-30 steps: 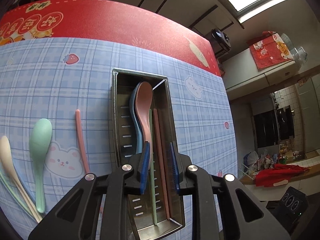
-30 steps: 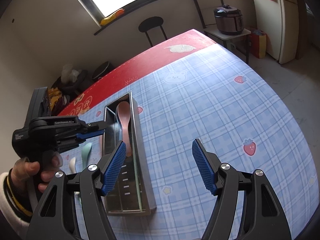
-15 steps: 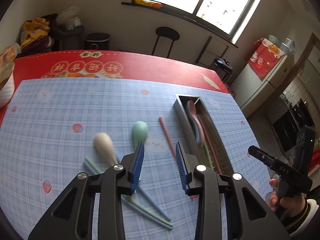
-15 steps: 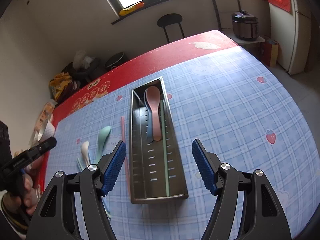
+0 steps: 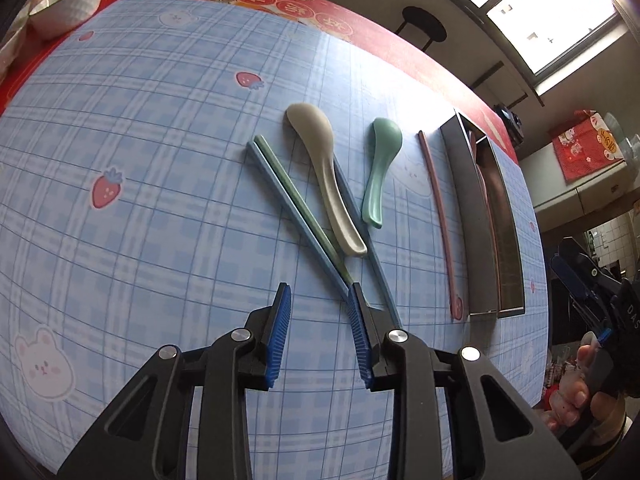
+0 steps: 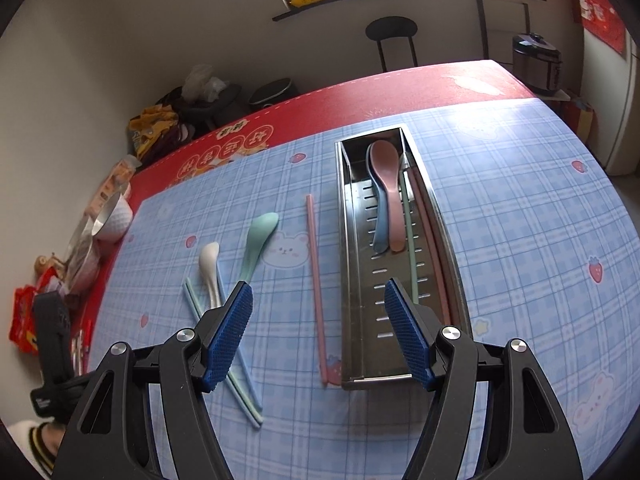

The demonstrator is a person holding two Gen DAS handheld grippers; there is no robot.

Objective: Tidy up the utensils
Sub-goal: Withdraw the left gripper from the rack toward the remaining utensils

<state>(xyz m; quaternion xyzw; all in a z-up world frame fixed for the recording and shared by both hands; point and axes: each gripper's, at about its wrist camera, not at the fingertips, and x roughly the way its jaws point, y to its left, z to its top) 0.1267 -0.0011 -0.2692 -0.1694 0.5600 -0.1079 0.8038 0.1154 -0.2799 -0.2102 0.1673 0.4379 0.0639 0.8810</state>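
Lying loose on the blue plaid bench are a cream spoon, a mint-green spoon, a blue chopstick touching a green chopstick along its length, and a single pink chopstick just beside the steel tray. The cream spoon's handle rests across a second blue chopstick. Inside the tray, a pink spoon overlaps a blue spoon, with a green chopstick and a pink chopstick running along the tray's right side. A white bowl stands at the bench's far left edge.

The left claw hovers low over the near ends of the paired chopsticks, its jaws parted narrowly and gripping nothing. The right claw hangs above the tray's near end and the lone pink chopstick, its jaws spread wide and empty.
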